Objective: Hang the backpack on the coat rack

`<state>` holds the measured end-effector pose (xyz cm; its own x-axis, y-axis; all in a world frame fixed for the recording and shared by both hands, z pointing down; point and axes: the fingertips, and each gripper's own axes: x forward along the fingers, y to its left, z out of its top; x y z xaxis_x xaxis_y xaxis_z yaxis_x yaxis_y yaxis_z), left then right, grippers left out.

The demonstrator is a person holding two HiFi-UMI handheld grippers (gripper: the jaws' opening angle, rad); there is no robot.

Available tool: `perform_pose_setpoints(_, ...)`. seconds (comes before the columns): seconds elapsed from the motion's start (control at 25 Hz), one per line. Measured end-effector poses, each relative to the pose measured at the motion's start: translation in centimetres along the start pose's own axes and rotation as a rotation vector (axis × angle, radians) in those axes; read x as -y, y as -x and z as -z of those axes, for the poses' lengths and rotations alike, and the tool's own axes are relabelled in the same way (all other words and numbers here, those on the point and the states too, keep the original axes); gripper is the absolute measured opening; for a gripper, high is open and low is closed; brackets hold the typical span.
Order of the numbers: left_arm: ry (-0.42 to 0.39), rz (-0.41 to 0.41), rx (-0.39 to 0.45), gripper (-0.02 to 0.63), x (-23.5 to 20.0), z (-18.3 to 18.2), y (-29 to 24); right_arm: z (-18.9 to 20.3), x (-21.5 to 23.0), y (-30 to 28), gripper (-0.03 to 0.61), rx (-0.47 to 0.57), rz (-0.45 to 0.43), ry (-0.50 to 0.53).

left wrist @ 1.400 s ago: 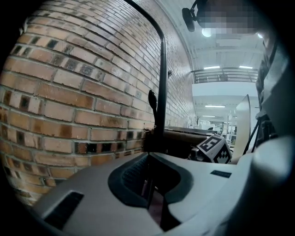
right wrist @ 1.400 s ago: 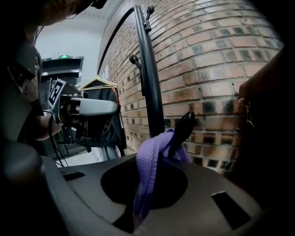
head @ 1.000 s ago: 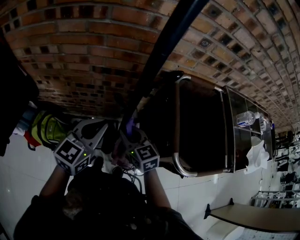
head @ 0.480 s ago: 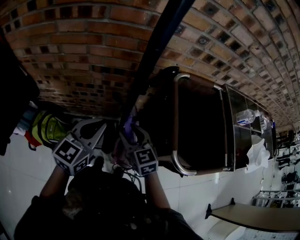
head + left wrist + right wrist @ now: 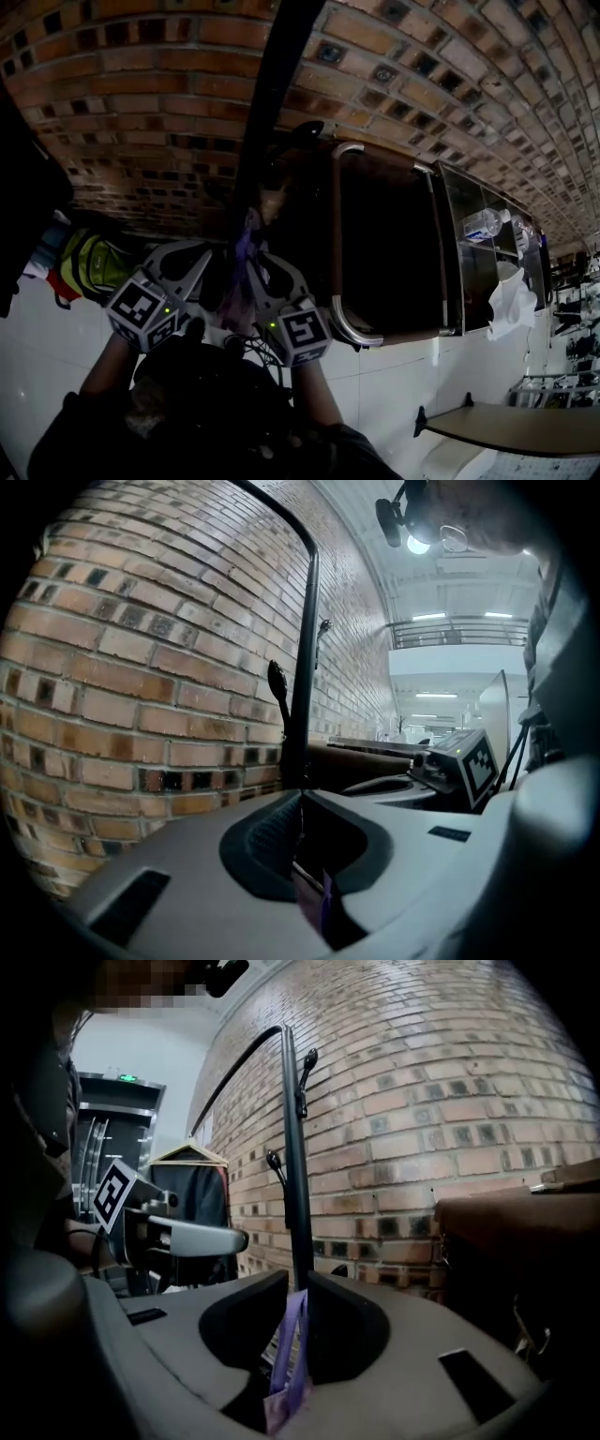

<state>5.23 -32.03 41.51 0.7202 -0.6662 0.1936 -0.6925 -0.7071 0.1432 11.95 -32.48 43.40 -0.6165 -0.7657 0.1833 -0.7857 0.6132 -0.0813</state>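
We hold the backpack by its purple strap [image 5: 289, 1358], and this strap is the only part of the bag that we can see well. The right gripper [image 5: 298, 1283] has just been closing its jaws. They now stand narrow with the strap between them, and the pads seem to press on it. The left gripper [image 5: 300, 797] has its jaws together at the tips, with a small piece of the same purple cloth caught lower in the gap.

The coat rack pole [image 5: 294, 1166] stands upright just beyond both grippers, in front of the brick wall [image 5: 450, 1101]. Each gripper view shows it almost in line with that gripper's jaws. The lower hook [image 5: 274, 1162] and the upper hook [image 5: 307, 1061] are above the jaws and on the far side, so we judge that the strap must go up and forward to reach a hook. The strap runs upright through the right jaws, along the same axis as the pole. The two grippers are side by side, and we cannot say surely which one is nearer to the hooks.

The body of the backpack is hidden: it probably hangs under the grippers, where the head view is very dark. The top of the pole is cut off there. We cannot tell if the strap forms an open loop wide enough for a hook.
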Motion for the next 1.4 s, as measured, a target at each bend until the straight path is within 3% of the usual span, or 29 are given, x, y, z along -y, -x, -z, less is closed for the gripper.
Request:
perform_pose_setpoints(0.16,-0.002,0.01,0.014,0.044,1.2,-0.6,-0.5,-1.8,-0.8,1.5,0.003,0.035,-0.051,-0.002)
perform_pose_setpoints(0.28,-0.001,0.015,0.023,0.044,1.8,-0.8,-0.8,-3.0,-1.7,2.6,0.002,0.064,-0.098,0.035)
perform_pose_setpoints(0.64,-0.016,-0.006,0.013,0.044,3.5,-0.5,-0.9,-2.9,-1.3,4.5,0.0,0.078,-0.095,0.049)
perform_pose_setpoints(1.12,-0.038,-0.136,0.077,0.044,6.7,-0.8,1.8,-2.3,-2.9,8.3,0.0,0.157,-0.202,0.053)
perform_pose_setpoints(1.4,-0.029,-0.111,0.101,0.044,8.3,-0.2,5.5,-1.6,-5.6,9.9,0.0,0.144,-0.154,0.059)
